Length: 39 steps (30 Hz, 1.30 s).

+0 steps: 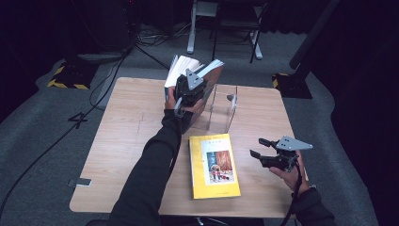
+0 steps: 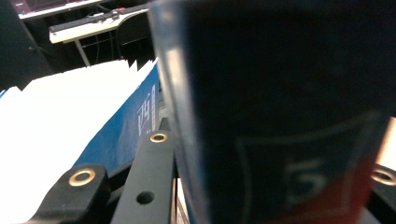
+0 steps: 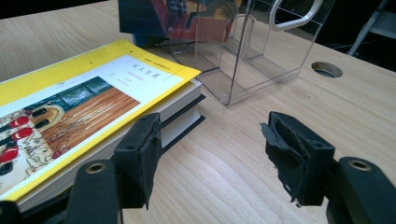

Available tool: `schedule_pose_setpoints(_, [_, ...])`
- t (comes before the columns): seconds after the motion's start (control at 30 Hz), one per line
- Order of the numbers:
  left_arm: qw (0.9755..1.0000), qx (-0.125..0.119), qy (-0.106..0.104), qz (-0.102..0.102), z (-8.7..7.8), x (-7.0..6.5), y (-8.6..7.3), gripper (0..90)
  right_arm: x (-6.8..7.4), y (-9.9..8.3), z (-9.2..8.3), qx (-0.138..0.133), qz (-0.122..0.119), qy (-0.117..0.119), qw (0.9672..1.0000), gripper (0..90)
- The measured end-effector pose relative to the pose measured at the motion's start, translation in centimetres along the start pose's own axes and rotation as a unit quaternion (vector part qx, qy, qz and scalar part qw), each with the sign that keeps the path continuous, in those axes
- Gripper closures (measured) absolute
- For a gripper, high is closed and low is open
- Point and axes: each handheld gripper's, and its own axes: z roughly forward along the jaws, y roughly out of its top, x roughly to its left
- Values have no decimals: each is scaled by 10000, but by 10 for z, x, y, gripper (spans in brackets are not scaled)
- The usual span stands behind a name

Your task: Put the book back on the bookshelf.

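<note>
A: Where does the flat book [image 1: 214, 165] lie?

B: On the counter [image 1: 127, 136], toward the near edge, about midway between left and right. The right gripper [image 1: 259, 147] is just to its right, above the counter.

A: And behind it?

B: The clear stand [image 1: 221, 108], nearer the far edge. The open book [image 1: 195, 70] is at the stand's left side, upright, in the left gripper [image 1: 188, 92].

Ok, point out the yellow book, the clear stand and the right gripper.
yellow book [image 1: 214, 165], high view, middle of its cover.
clear stand [image 3: 261, 65], right gripper view, its front wall.
right gripper [image 3: 212, 156], right gripper view, between its open jaws.
</note>
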Motion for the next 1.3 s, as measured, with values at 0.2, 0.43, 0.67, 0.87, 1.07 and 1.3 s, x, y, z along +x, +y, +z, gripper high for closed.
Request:
schedule_pose_setpoints(0.2, [9999, 11, 125, 13, 11, -2, 2, 727, 0, -1, 0, 4, 8, -1, 10000, 370])
schedule_pose_setpoints(0.43, [9996, 26, 290, -35, 22, 0, 2, 724, 0, -1, 0, 22, 12, -26, 10000, 377])
schedule_pose_setpoints(0.67, [9990, 24, 440, 37, 33, -5, 0, 722, -1, -2, -1, 32, 13, -35, 10000, 377])
schedule_pose_setpoints(0.87, [9990, 14, 453, 25, 43, -7, -4, 724, 0, -2, -1, 29, -17, -17, 10000, 380])
schedule_pose_setpoints(1.07, [9991, -1, 429, -32, 45, -7, -6, 723, 0, -2, -2, 29, -22, -19, 10000, 381])
schedule_pose_setpoints(1.3, [9989, 44, 468, -68, 38, -6, -10, 718, 1, -2, -1, 50, -50, 0, 10000, 381])
